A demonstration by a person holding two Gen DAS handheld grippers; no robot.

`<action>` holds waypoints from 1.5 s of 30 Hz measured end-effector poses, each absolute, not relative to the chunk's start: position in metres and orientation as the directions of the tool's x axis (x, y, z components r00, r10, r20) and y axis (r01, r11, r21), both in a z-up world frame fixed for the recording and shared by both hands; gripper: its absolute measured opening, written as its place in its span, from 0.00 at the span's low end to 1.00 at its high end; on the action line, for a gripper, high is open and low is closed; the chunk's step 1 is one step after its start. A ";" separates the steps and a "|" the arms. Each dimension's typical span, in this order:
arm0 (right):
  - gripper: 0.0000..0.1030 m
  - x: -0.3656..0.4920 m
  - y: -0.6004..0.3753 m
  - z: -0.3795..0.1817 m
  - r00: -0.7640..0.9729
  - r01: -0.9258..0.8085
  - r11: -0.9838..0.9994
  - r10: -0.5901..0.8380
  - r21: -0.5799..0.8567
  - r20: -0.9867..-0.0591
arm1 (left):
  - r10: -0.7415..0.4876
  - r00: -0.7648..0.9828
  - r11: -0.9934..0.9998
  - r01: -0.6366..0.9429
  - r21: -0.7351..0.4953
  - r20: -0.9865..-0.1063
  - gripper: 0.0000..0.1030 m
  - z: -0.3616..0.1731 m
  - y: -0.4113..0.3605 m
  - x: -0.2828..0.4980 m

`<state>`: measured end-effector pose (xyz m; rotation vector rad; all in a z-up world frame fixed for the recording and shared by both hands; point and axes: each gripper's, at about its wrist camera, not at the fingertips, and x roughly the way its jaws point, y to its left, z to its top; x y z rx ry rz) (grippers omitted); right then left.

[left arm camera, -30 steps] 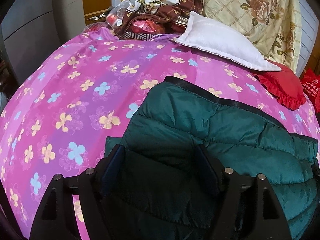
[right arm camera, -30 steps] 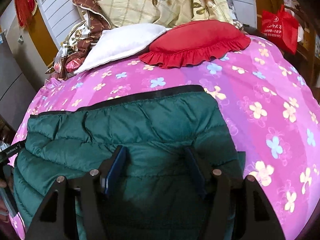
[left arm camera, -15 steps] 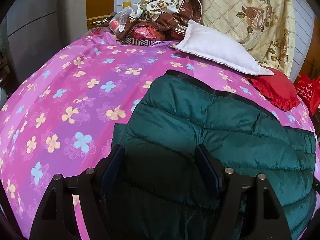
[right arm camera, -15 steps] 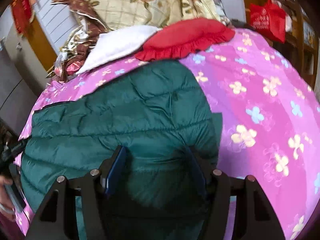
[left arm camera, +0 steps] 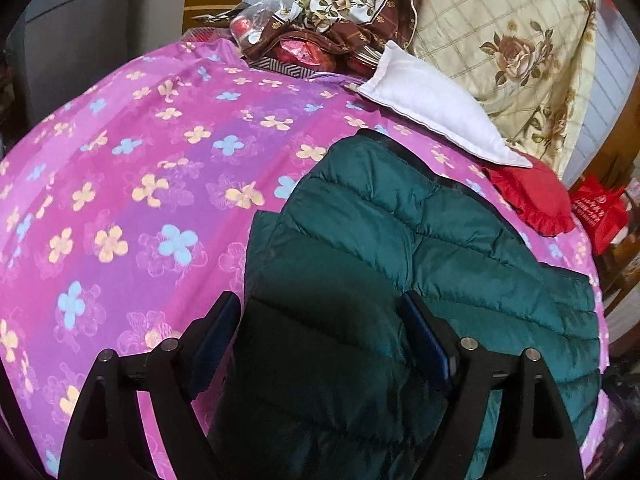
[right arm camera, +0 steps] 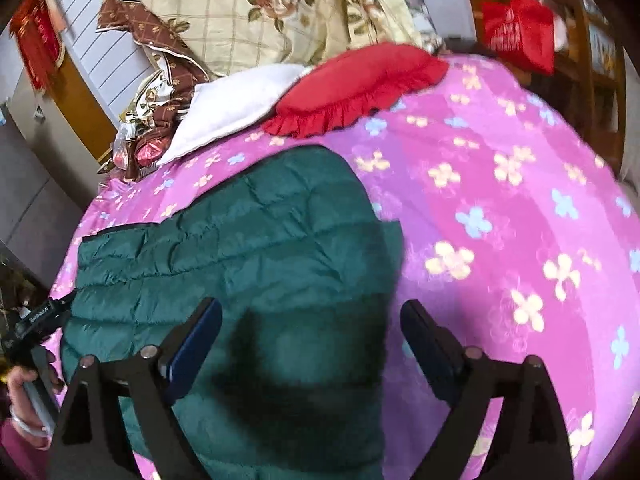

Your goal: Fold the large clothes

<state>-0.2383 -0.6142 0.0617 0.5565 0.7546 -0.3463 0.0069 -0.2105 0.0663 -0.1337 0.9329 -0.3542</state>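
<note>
A dark green quilted down jacket (left arm camera: 400, 248) lies folded on the pink flowered bedspread (left arm camera: 140, 184); it also shows in the right wrist view (right arm camera: 248, 248). My left gripper (left arm camera: 320, 320) is open and hovers above the jacket's left end, its jaws wide apart with nothing between them. My right gripper (right arm camera: 312, 324) is open above the jacket's right end, over its edge and the bedspread (right arm camera: 500, 220). The hand holding the left gripper (right arm camera: 28, 384) shows at the far left of the right wrist view.
A white pillow (left arm camera: 432, 108) and a red frilled cushion (left arm camera: 532, 196) lie at the head of the bed, with a floral quilt (left arm camera: 504, 40) and bundled cloth (left arm camera: 320, 36) behind. A red bag (right arm camera: 516, 28) hangs at the right.
Both grippers have lifted and pulled back from the jacket. The right gripper's jaws have opened wider and the view has swung right. The jacket's far edge is now folded over.
</note>
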 end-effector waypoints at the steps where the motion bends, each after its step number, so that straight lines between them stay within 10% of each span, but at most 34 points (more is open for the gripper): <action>1: 0.91 -0.239 -0.617 0.059 0.677 0.487 0.800 -0.094 0.349 -0.730 | -0.369 0.534 0.929 0.243 -0.280 -0.760 0.63 0.065 -0.208 0.007; 31: 1.00 -0.213 -0.647 0.002 0.713 0.396 0.719 0.151 0.572 -0.684 | -0.573 0.350 0.819 0.217 -0.530 -0.741 0.85 0.023 -0.187 0.036; 45: 1.00 -0.192 -0.638 -0.001 0.702 0.287 0.764 0.243 0.578 -0.670 | -0.621 0.294 0.783 0.263 -0.564 -0.726 0.76 0.020 -0.198 0.038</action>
